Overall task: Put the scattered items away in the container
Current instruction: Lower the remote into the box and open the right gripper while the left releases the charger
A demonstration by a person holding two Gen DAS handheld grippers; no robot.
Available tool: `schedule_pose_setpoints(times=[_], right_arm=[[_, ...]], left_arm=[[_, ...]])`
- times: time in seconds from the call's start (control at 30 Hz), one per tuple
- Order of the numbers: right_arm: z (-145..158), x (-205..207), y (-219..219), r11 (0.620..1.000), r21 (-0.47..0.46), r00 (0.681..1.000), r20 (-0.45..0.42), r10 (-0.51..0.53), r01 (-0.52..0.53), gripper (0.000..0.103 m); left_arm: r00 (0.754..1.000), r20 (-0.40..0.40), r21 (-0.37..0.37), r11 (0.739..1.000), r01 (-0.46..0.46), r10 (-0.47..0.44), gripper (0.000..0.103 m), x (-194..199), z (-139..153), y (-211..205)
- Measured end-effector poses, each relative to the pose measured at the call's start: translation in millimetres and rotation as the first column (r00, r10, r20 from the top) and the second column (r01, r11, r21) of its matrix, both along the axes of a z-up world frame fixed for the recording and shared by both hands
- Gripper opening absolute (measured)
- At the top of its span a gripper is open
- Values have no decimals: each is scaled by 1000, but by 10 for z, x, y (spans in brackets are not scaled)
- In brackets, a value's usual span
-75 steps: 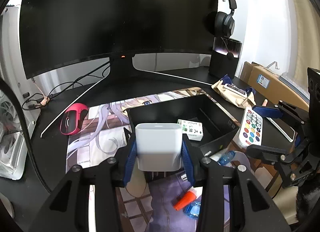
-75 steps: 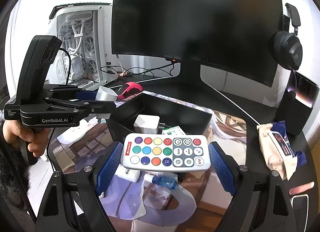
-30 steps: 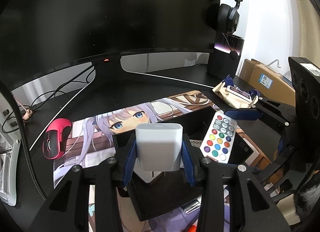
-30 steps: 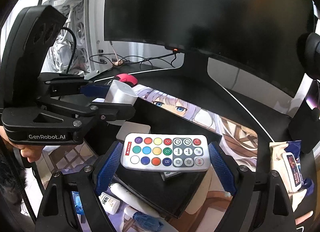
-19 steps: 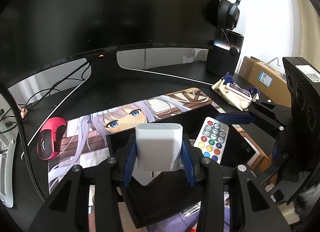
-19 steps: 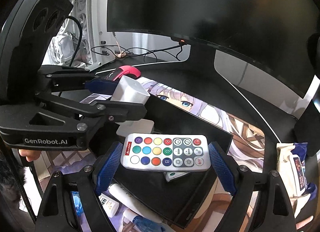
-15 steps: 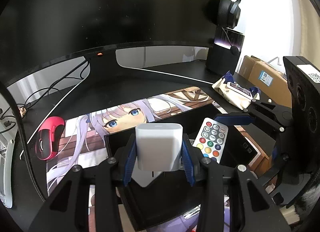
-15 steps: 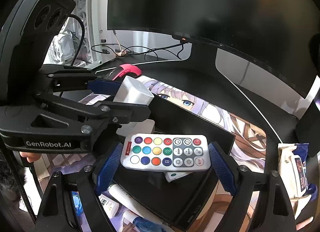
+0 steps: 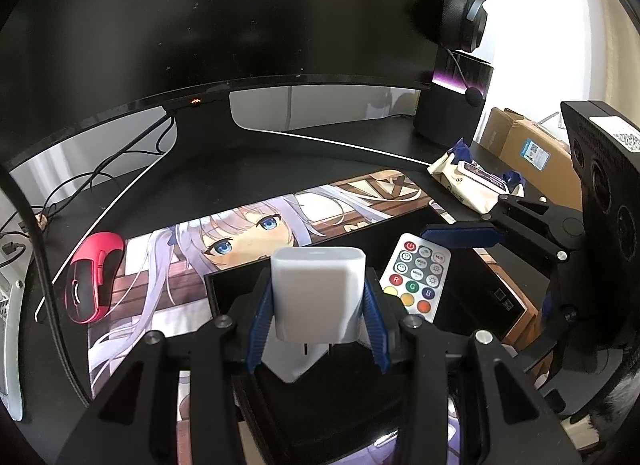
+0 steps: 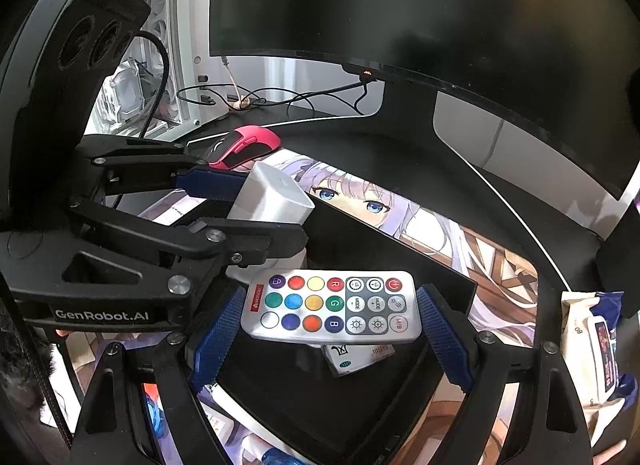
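**Two hand-held grippers, each carrying an item, poised over a black box on a desk**

Nearest in the left wrist view, the left gripper (image 9: 318, 313) is clamped on a white charger block (image 9: 318, 297), its blue pads pressing both sides. The block hangs above the near left part of an open black container (image 9: 472, 305) that sits on the desk. A second white block lies inside the container directly beneath the held one.

In the right wrist view, the right gripper (image 10: 330, 325) has its jaws set wide, and a white remote control (image 10: 332, 311) with coloured buttons spans the gap between the blue pads, held lengthwise at its two ends. The remote is raised over the middle of the container (image 10: 400, 237). Below it, on the container floor, lies a small white and green box (image 10: 356, 357).

At the bottom of the right wrist view, on the mat in front of the container, are a few small items, partly hidden by the gripper.

The container rests on a desk mat (image 9: 320, 209) printed with an anime face. A red and black mouse (image 9: 92, 277) sits at the mat's left edge. To the right is a pack of wet wipes (image 9: 468, 185). Farther back stands a large curved monitor (image 9: 220, 25), dark, with cables trailing beneath it. A black headset (image 9: 464, 17) hangs at the upper right, and a white computer case (image 10: 176, 65) stands at the far left.
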State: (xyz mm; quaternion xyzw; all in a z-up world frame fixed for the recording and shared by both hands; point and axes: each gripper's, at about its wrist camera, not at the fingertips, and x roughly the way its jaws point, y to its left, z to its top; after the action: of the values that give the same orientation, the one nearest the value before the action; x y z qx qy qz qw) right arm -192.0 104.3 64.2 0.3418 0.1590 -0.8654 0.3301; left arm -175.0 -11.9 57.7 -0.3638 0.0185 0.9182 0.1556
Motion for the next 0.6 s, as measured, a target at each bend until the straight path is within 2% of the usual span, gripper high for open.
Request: schedule_pose_setpoints(times=[0.4, 0.6], right_arm=[[-25, -9, -46, 1000, 25, 1000, 18, 13, -13, 88], [-1, -3, -4, 1000, 30, 1000, 24, 4, -5, 93]], left_arm=[[1000, 12, 0, 1000, 5, -5, 41, -61, -38, 15], [1000, 13, -1, 1000, 2, -2, 41, -56, -40, 7]])
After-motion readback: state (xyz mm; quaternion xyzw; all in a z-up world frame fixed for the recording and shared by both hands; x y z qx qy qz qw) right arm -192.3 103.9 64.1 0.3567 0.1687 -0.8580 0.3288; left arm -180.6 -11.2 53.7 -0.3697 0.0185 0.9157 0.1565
